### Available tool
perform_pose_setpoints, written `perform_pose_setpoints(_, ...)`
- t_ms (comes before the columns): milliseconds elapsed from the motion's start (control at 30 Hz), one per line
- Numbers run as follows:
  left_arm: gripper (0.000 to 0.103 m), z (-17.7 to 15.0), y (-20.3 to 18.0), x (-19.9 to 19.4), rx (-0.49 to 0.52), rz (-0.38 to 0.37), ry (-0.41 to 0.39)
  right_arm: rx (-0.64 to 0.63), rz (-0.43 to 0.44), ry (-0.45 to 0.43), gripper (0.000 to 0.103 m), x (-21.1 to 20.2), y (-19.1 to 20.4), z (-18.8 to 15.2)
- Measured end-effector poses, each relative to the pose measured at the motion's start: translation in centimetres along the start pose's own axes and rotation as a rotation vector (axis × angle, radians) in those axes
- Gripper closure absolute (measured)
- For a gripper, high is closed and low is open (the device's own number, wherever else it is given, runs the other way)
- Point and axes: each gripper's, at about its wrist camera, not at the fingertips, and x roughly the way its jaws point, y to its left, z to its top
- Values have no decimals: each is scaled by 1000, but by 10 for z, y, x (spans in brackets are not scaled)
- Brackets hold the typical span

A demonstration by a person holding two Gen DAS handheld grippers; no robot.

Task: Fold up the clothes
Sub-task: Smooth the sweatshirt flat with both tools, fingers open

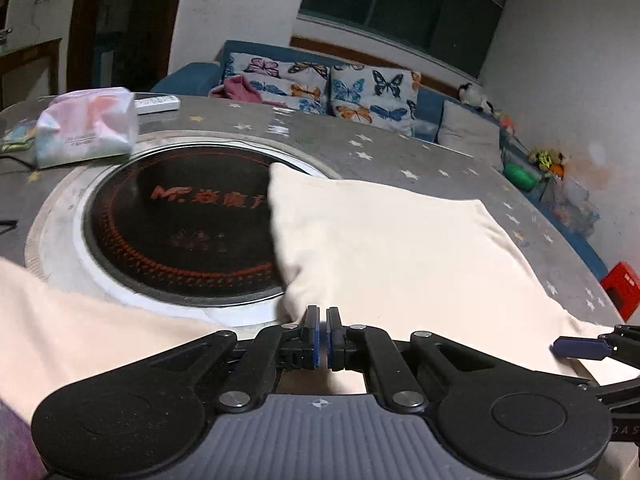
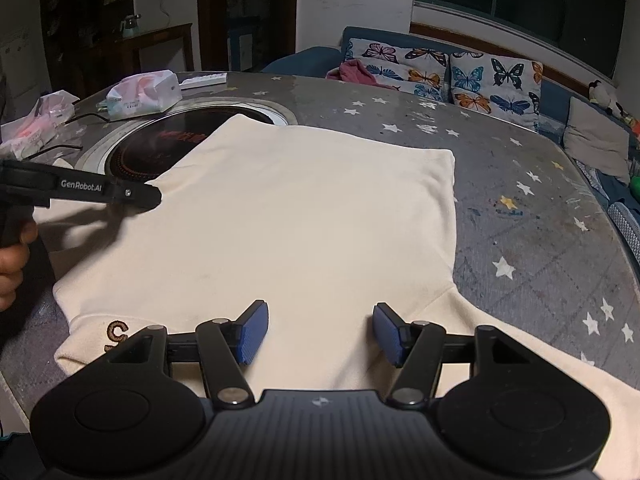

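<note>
A cream sweatshirt (image 2: 304,216) lies partly folded on the round grey star-patterned table (image 2: 520,200), one corner over the black hotplate (image 2: 160,148). It also shows in the left wrist view (image 1: 400,248). My left gripper (image 1: 322,338) has its jaws nearly together at the garment's left edge; whether cloth is pinched between them is not visible. It shows in the right wrist view (image 2: 154,196) touching the cloth. My right gripper (image 2: 320,334) is open and empty above the near part of the sweatshirt, and shows in the left wrist view (image 1: 576,348).
A tissue pack (image 2: 144,94) and a white remote (image 2: 204,79) lie at the table's far left, with a plastic bag (image 2: 36,128) and a cable (image 2: 60,148). A blue sofa with butterfly cushions (image 2: 492,80) stands behind the table. A red box (image 1: 620,284) is at the right.
</note>
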Motion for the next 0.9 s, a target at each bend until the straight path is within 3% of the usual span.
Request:
perform_pose_setpoints(167, 98, 2, 3, -10, -16, -8, -4, -5, 4, 1, 43, 0, -1, 1)
perform_pose_setpoints(267, 91, 10, -3, -8, -5, -15, -25, -6, 3, 0, 43, 0, -1, 1)
perform_pose_setpoints(633, 90, 17, -9, 12, 34, 13, 0, -70, 22, -13, 43, -20, 10, 0)
perform_pose_setpoints(767, 89, 2, -32, -13, 144, -62, -13, -113, 41, -9, 43, -26, 19, -2)
perform_pose_setpoints(900, 80, -22, -52, -28, 259, -103, -12, -150, 56, 19, 43, -28, 30, -14)
